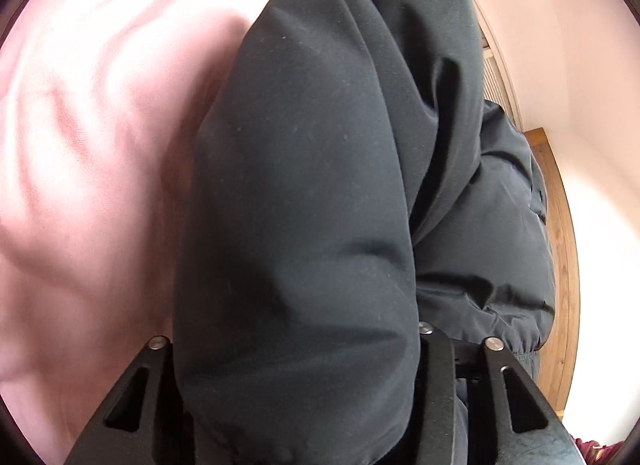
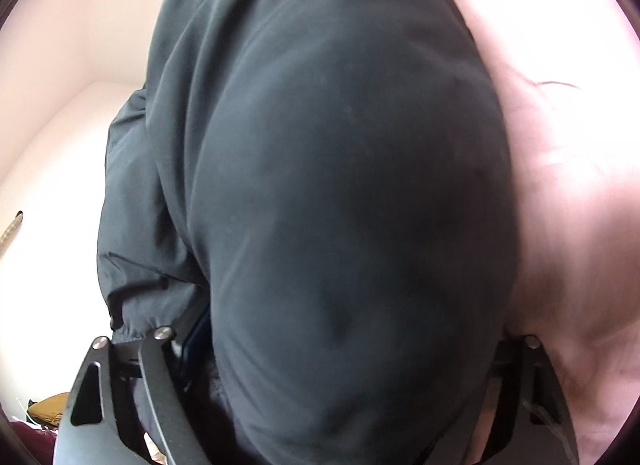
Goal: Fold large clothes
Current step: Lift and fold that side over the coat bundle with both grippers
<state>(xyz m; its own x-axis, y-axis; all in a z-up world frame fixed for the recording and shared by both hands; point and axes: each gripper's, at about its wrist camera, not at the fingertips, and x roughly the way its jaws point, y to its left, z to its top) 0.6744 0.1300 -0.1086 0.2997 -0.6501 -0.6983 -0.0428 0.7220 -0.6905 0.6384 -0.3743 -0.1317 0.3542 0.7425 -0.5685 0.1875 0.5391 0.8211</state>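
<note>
A large black padded jacket [image 1: 304,185] fills the left wrist view, its thick folded bulk bulging between my left gripper's [image 1: 296,349] fingers, which are shut on it. Its elastic hem [image 1: 520,341] shows at the lower right. In the right wrist view the same black jacket [image 2: 344,185] bulges between my right gripper's [image 2: 340,345] fingers, also shut on it; its gathered hem [image 2: 128,325] hangs at the lower left. The fingertips are hidden by the fabric in both views.
A wrinkled pink sheet [image 1: 80,145] lies under the jacket, also seen in the right wrist view [image 2: 568,185]. A wooden frame edge [image 1: 560,245] and pale wall [image 1: 580,65] stand at the right. A yellow-brown object [image 2: 48,413] lies low at the left.
</note>
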